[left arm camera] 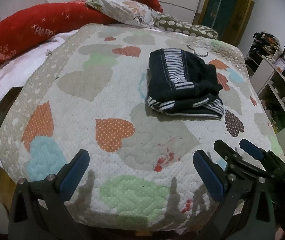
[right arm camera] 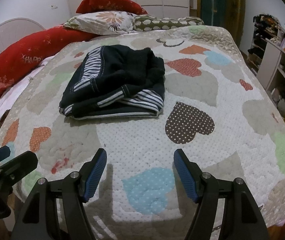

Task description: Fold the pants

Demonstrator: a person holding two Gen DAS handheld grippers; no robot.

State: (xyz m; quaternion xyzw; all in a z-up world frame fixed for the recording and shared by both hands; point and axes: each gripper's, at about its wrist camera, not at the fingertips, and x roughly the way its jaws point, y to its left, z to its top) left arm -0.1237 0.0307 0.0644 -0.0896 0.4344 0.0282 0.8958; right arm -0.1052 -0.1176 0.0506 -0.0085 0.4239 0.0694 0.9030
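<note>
Holding two grippers over the quilt [right arm camera: 232, 120], I keep my left gripper [left arm camera: 141, 172] spread wide and my right gripper [right arm camera: 140, 173] well apart too, both empty and touching nothing. One pair of pants [right arm camera: 115, 84] lies folded mid-quilt, well ahead. Only the right view shows the brown heart [right arm camera: 190, 123] fully.

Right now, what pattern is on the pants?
Dark navy pants with white-striped bands; right wrist view shows it best.
</note>
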